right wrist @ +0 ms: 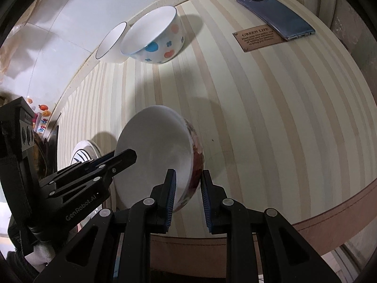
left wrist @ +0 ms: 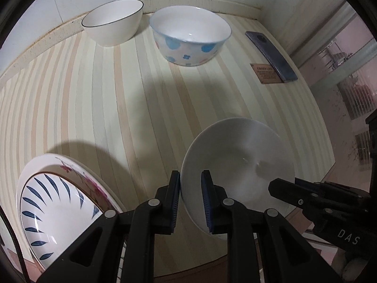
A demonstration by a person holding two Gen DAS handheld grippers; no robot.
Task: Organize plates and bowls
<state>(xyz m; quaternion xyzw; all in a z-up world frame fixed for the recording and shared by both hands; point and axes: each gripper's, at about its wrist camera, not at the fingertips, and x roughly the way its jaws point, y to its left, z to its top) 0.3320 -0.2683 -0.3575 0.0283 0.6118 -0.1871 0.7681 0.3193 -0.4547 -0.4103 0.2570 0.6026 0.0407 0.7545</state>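
Observation:
A white bowl (left wrist: pixel 238 162) with a red flower pattern outside (right wrist: pixel 160 155) sits near the table's front edge. My left gripper (left wrist: pixel 190 176) straddles its left rim, jaws close on the wall. My right gripper (right wrist: pixel 187 175) straddles the opposite rim, with a small gap by its right pad. A plate with blue leaf strokes (left wrist: pixel 47 207) lies on a pink-flowered plate (left wrist: pixel 77 172) at the front left. A dotted bowl (left wrist: pixel 190 37) and a white bowl with a dark rim (left wrist: pixel 113 26) stand at the back.
A blue phone (right wrist: pixel 275 15) and a brown label plate (right wrist: pixel 256 39) lie at the back right of the striped table (left wrist: pixel 94 94). A white wall runs behind the bowls. The table's rounded front edge (right wrist: pixel 329 212) is close below the grippers.

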